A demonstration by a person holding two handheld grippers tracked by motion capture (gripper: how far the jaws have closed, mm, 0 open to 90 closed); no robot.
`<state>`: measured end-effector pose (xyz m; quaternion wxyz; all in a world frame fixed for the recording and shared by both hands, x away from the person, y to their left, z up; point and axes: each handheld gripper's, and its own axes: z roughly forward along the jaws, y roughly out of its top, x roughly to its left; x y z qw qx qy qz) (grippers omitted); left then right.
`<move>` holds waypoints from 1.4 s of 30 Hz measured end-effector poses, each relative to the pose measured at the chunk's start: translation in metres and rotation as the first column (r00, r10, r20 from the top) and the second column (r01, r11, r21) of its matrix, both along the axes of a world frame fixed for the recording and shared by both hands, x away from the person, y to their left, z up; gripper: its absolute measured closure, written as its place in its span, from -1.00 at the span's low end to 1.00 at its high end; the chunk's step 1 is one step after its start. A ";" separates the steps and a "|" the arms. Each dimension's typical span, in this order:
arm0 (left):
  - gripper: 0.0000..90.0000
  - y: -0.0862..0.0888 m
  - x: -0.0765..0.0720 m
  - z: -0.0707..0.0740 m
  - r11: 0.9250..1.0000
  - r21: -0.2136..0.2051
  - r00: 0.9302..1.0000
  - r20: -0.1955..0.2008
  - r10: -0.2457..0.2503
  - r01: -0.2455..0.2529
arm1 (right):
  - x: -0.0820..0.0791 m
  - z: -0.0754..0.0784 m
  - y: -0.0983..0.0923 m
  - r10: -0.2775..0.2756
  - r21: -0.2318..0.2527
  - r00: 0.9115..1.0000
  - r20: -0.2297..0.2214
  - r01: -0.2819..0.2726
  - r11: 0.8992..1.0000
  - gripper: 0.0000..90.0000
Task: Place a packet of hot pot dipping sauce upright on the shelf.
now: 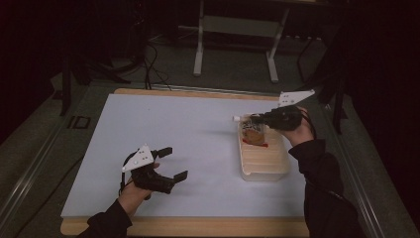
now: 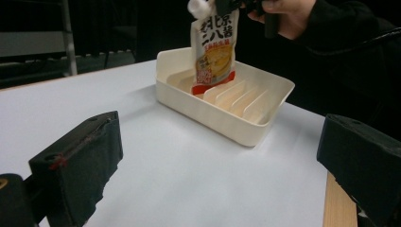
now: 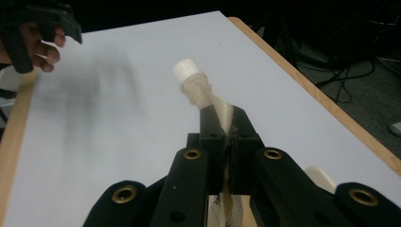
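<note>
While our right gripper is pinching the soft, floppy pouch near its spout over the tray, our left gripper is idling wide apart; we're judging it light.

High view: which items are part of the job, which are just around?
In the job:
- spouted pouch, clamped in the right gripper
- cream slotted tray beneath it

Just around:
- left gripper, jaws open, holding nothing
- metal stand behind the table
- floor cables
</note>
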<state>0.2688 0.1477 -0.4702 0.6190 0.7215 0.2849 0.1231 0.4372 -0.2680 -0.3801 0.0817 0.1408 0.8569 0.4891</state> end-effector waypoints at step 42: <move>-0.97 -0.005 -0.002 -0.005 1.000 0.018 1.000 -0.005 -0.018 0.018 | -0.004 -0.008 -0.012 -0.129 0.083 0.987 -0.092 0.136 0.987 0.35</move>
